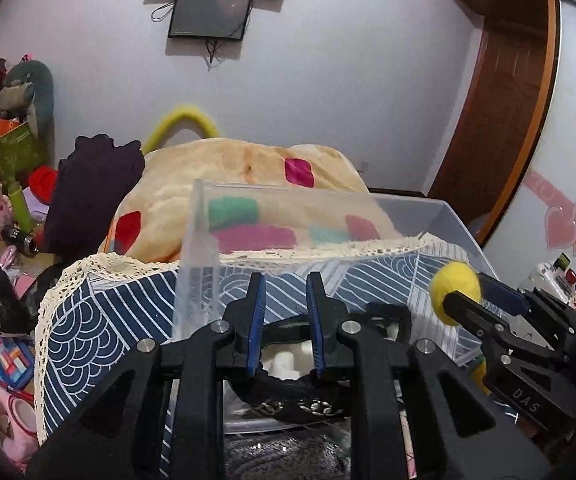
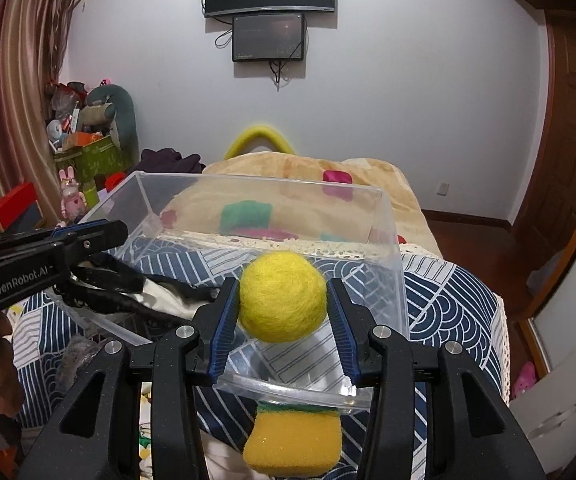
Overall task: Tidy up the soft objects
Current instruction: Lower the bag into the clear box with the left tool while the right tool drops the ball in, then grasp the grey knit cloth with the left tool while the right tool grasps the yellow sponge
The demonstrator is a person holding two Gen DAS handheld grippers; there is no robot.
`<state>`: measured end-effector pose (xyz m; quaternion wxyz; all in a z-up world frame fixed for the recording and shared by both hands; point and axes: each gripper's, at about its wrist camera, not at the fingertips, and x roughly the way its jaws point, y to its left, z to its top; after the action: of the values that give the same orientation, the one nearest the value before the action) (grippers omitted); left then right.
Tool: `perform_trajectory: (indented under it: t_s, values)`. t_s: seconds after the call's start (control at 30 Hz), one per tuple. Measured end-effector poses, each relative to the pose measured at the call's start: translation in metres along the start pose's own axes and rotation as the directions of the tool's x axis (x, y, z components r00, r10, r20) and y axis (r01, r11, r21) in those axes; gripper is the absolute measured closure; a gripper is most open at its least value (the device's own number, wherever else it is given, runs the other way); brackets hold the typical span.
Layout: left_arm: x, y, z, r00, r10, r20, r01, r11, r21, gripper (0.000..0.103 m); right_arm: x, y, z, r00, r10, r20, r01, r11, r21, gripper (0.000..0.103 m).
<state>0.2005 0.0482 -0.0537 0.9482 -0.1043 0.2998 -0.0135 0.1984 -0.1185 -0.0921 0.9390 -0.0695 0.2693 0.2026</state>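
A clear plastic bin (image 2: 388, 248) stands on a blue patterned cloth (image 2: 448, 304). My right gripper (image 2: 284, 300) is shut on a yellow felt ball (image 2: 282, 296) and holds it over the bin's near edge; the ball also shows in the left wrist view (image 1: 454, 284). My left gripper (image 1: 286, 320) is open over the bin (image 1: 204, 264), above a black and white soft item (image 1: 288, 396) that lies inside. In the right wrist view the left gripper (image 2: 100, 236) sits at the bin's left side. A yellow-green sponge (image 2: 294, 440) lies in front of the bin.
A beige blanket (image 2: 300, 168) with coloured patches lies behind the bin. A dark garment (image 1: 92, 184) sits to its left. Toys and boxes (image 2: 84, 136) pile at the far left. Two screens (image 2: 268, 12) hang on the wall. A wooden door (image 2: 568, 128) stands at right.
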Motion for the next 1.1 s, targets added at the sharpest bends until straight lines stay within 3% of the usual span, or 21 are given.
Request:
perform_trajectory:
  t_s: [0.07, 0.1, 0.2, 0.3, 0.43, 0.5, 0.53, 0.8, 0.87, 1.1]
  values:
    - [0.001, -0.003, -0.001, 1.000, 0.000, -0.003, 0.000, 1.000, 0.012, 0.084, 0.000, 0.001, 0.001, 1.000, 0.004, -0.003, -0.004, 1.000, -0.002, 0.058]
    - [0.000, -0.006, -0.002, 1.000, 0.007, 0.000, -0.007, 1.000, 0.027, 0.082, -0.001, 0.001, 0.002, 1.000, 0.003, -0.002, -0.003, 1.000, -0.002, 0.051]
    - [-0.004, -0.013, -0.003, 0.999, 0.033, 0.007, -0.033, 0.997, 0.065, 0.055, -0.005, -0.002, 0.003, 1.000, -0.005, 0.018, 0.005, 1.000, 0.007, 0.032]
    - [-0.013, -0.018, -0.004, 0.999, 0.031, 0.032, -0.034, 0.996, 0.079, 0.037, -0.016, -0.005, 0.006, 0.999, 0.005, 0.044, -0.005, 1.000, 0.011, 0.032]
    - [-0.034, -0.024, -0.008, 0.995, 0.024, 0.095, -0.034, 0.994, 0.099, 0.024, -0.032, -0.007, 0.008, 0.996, -0.006, 0.085, 0.005, 1.000, 0.010, 0.031]
    - [-0.044, -0.026, -0.009, 0.993, 0.026, 0.115, -0.039, 0.993, 0.111, 0.005, -0.040, -0.007, 0.009, 0.995, -0.001, 0.104, 0.001, 1.000, 0.005, 0.031]
    - [-0.047, -0.027, -0.010, 0.992, 0.028, 0.121, -0.042, 0.992, 0.115, 0.002, -0.042, -0.006, 0.008, 0.994, -0.001, 0.111, 0.001, 1.000, 0.000, 0.031]
    - [-0.066, -0.024, -0.027, 0.991, 0.031, 0.126, -0.044, 0.994, 0.103, 0.001, -0.053, -0.008, -0.005, 0.993, -0.021, 0.119, 0.022, 1.000, -0.007, 0.029]
    - [-0.065, -0.022, -0.033, 0.994, 0.034, 0.107, -0.044, 0.995, 0.095, 0.001, -0.054, -0.011, -0.012, 0.994, -0.022, 0.108, 0.021, 1.000, 0.006, 0.025]
    - [-0.048, -0.011, -0.061, 0.998, 0.052, 0.023, -0.053, 0.996, 0.073, 0.001, -0.041, -0.018, -0.039, 0.999, -0.041, 0.030, 0.040, 0.999, 0.036, 0.024]
